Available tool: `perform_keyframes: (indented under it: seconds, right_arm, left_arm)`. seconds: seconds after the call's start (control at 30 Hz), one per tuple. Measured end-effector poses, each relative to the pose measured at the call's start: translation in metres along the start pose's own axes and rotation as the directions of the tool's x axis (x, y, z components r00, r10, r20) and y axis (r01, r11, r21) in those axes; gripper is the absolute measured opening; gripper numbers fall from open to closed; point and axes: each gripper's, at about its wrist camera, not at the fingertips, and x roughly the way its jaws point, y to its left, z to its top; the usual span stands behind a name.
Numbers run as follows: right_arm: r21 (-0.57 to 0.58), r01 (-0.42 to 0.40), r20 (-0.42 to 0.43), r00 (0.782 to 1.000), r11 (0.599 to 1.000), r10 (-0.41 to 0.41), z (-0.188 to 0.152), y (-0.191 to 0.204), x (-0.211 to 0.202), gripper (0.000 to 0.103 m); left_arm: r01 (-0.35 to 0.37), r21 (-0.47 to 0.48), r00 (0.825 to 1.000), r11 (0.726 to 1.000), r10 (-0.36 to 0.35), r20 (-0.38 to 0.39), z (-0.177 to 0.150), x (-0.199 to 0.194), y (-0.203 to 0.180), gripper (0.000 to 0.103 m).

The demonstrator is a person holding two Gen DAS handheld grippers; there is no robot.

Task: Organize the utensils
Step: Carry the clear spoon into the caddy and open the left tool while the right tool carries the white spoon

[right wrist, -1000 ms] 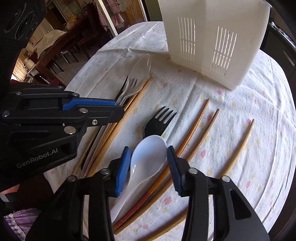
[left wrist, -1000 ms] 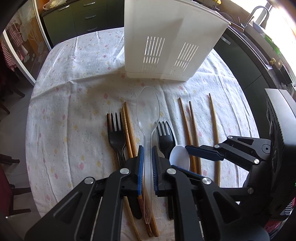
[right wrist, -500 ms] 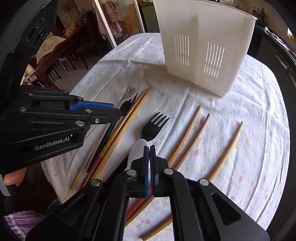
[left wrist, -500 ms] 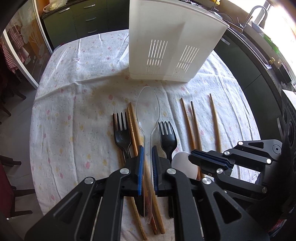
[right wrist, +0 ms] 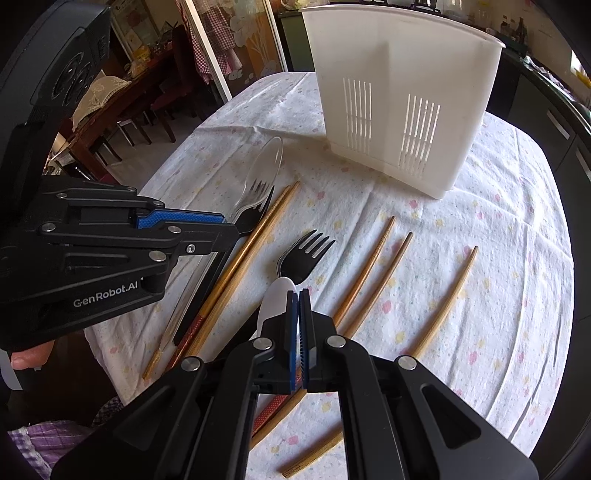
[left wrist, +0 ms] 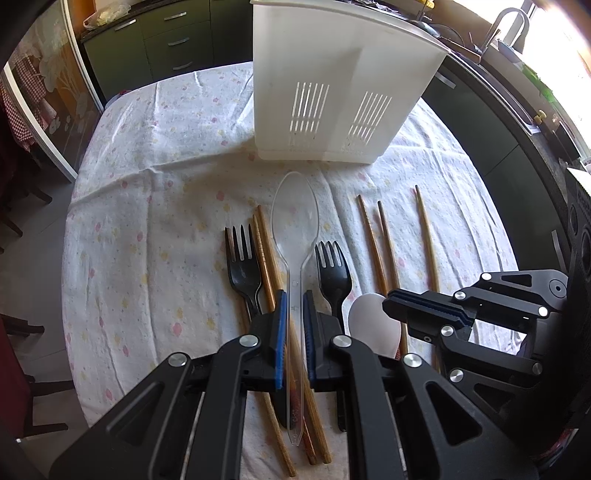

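Observation:
My left gripper [left wrist: 294, 295] is shut on the handle of a clear plastic spoon [left wrist: 295, 214], whose bowl points toward the white slotted utensil caddy [left wrist: 332, 74]. My right gripper [right wrist: 299, 293] is shut, pinching the rim of a white spoon [right wrist: 275, 302]. The white spoon's bowl stands on edge against the left finger. Seen from the left wrist, the white spoon [left wrist: 371, 325] sits just under the right gripper [left wrist: 388, 304]. Two black forks [left wrist: 242, 266] [left wrist: 332, 269] and several wooden chopsticks [left wrist: 424, 236] lie on the flowered tablecloth [left wrist: 155, 221].
The caddy [right wrist: 399, 92] stands upright at the far side of the round table. Two chopsticks [left wrist: 264, 251] lie under the clear spoon. Dark cabinets and a sink tap [left wrist: 509, 22] run along the right. Chairs [right wrist: 155, 107] stand beyond the left edge.
The right jaws closed from around the white spoon's bowl to fully shut, and the gripper rose a little. The spoon turned onto its edge. The left gripper kept its hold and place.

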Motion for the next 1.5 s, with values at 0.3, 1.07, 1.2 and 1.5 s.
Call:
perform_keyframes:
  seconds: [0.3,1.07,1.2,1.5]
  right_arm:
    - [0.028,0.032,0.16,0.987,0.999,-0.036,-0.006,-0.001,-0.05,0.002]
    - [0.076,0.153,0.482,0.859,0.985,-0.171,0.023,-0.003,-0.146,0.002]
    - [0.104,0.173,0.535,0.82,0.979,-0.202,0.039,-0.013,-0.163,0.002]
    - [0.156,0.229,0.652,0.707,0.961,-0.275,0.081,-0.028,-0.207,0.002]
  left_arm:
    - [0.038,0.024,0.996,0.999,-0.04,0.075,-0.001,-0.027,-0.008,0.009]
    - [0.047,0.107,0.909,0.993,-0.087,0.408,0.052,-0.153,-0.029,0.009]
    - [0.038,0.109,0.865,0.993,-0.087,0.495,0.078,-0.174,-0.032,0.009]
    - [0.033,0.074,0.757,0.997,-0.073,0.65,0.131,-0.179,-0.026,0.009]
